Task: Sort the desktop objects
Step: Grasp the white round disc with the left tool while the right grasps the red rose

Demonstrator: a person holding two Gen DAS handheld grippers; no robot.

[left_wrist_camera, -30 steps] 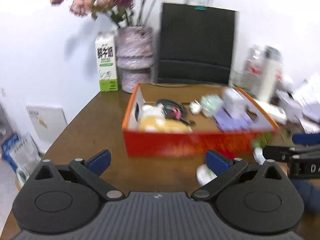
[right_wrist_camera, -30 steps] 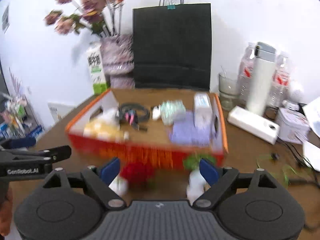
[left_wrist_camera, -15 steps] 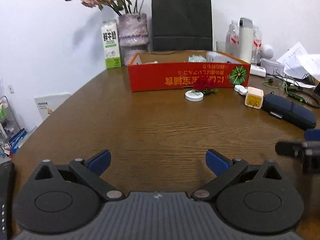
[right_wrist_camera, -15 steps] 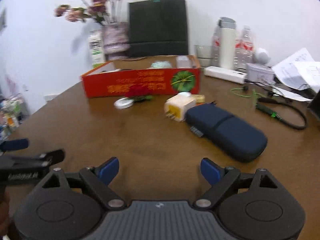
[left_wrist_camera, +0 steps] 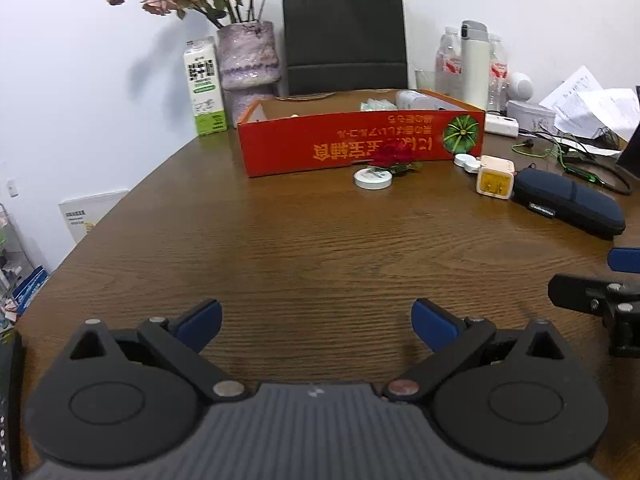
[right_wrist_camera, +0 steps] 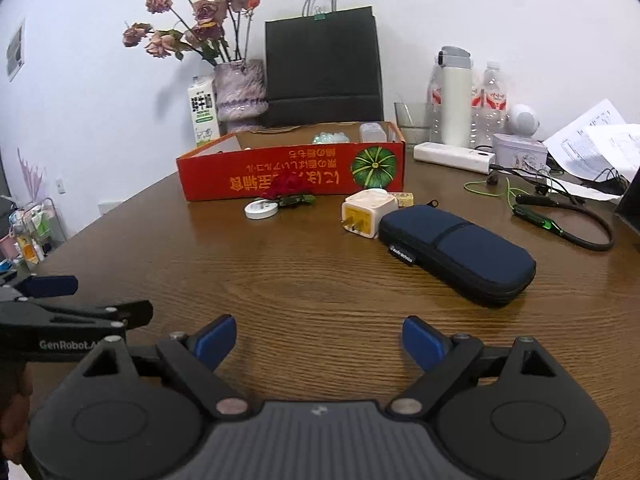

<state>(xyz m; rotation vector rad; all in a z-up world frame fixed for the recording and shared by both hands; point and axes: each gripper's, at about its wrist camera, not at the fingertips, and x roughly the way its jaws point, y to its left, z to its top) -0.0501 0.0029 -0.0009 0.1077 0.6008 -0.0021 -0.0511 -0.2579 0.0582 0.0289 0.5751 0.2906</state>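
Remaining outside the long red cardboard box (right_wrist_camera: pixel 292 170), just before its front wall: round white tin (right_wrist_camera: pixel 261 209), red artificial rose (right_wrist_camera: pixel 289 191), cream plug adapter (right_wrist_camera: pixel 368 212), navy zip case (right_wrist_camera: pixel 460 253). Inside: several items, indistinct. Left gripper (left_wrist_camera: pixel 316 320) and right gripper (right_wrist_camera: pixel 318 340): spread wide, empty.

Office desk, wooden table (left_wrist_camera: pixel 280 248), papers (right_wrist_camera: pixel 592 148), cables (right_wrist_camera: pixel 560 216), water bottles (right_wrist_camera: pixel 492 92)

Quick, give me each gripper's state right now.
Left gripper: open, blue-padded fingers spread wide, nothing between them.
Right gripper: open, holding nothing, low over the brown wooden table.
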